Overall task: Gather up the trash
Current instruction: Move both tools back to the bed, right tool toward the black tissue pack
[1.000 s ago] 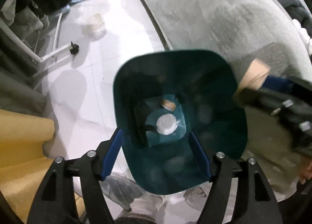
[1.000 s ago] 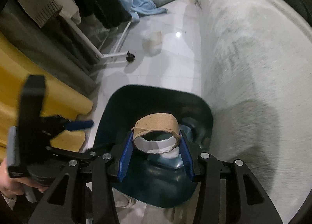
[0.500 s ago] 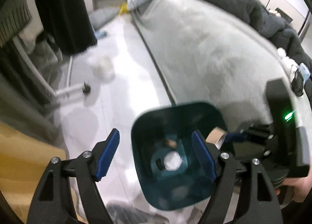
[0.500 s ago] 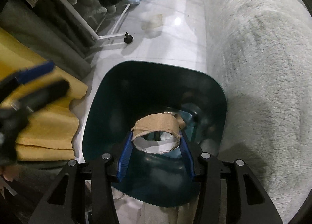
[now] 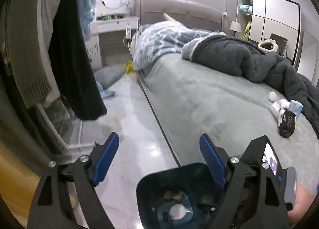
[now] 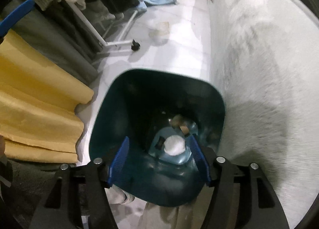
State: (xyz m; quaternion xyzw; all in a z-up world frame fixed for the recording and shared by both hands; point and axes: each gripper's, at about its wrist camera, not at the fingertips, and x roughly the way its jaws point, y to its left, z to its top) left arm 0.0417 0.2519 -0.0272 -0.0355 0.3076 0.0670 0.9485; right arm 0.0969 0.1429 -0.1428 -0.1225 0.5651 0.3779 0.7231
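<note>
A dark teal trash bin (image 6: 159, 89) stands on the floor beside the bed. At its bottom lie a white crumpled wad (image 6: 174, 145) and a brown cardboard tube (image 6: 180, 123). My right gripper (image 6: 159, 159) is open and empty, right above the bin's mouth. My left gripper (image 5: 159, 159) is open and empty, raised and facing the bed, with the bin (image 5: 179, 171) low in its view. On the bed lie white tissue balls (image 5: 276, 101) and a black wrapper (image 5: 287, 122).
A grey bed (image 5: 199, 93) with a dark blanket (image 5: 249, 59) and a blue quilt fills the right. A clothes rack (image 6: 117, 43) with hanging garments stands at the left. Yellow fabric (image 6: 35, 99) lies left of the bin. A translucent cup (image 6: 159, 29) lies on the floor.
My right gripper opened and the cardboard tube dropped into the bin. My left gripper let go of the bin and swung up towards the bed.
</note>
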